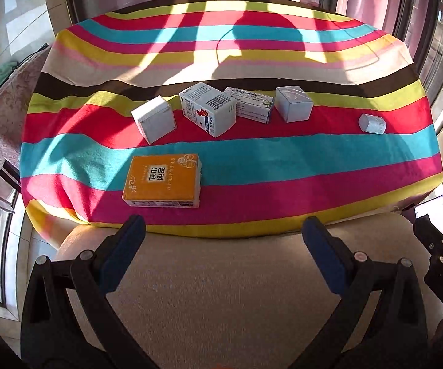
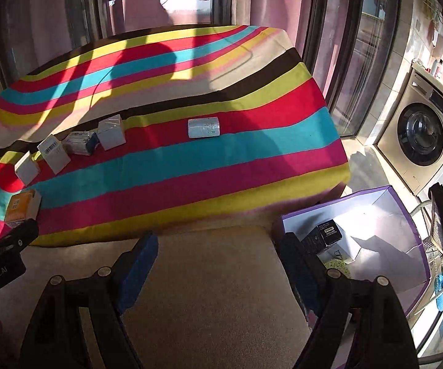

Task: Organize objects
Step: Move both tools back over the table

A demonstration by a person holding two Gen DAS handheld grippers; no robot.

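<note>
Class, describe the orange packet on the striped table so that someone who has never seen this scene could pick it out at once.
Start at the table under the rainbow-striped tablecloth. A row of small white cardboard boxes crosses its red stripe; nearer the front edge, left of centre, lies a flat orange plastic-wrapped tissue packet on the turquoise and pink stripes. It alone is orange, lies flat, and sits apart from the row.

We look steeply down from both wrists, hovering over a beige cushion (image 1: 221, 276) near the striped cloth (image 1: 283, 160). Both views share it; ours on the right adds a washing machine (image 2: 421, 141).
</note>
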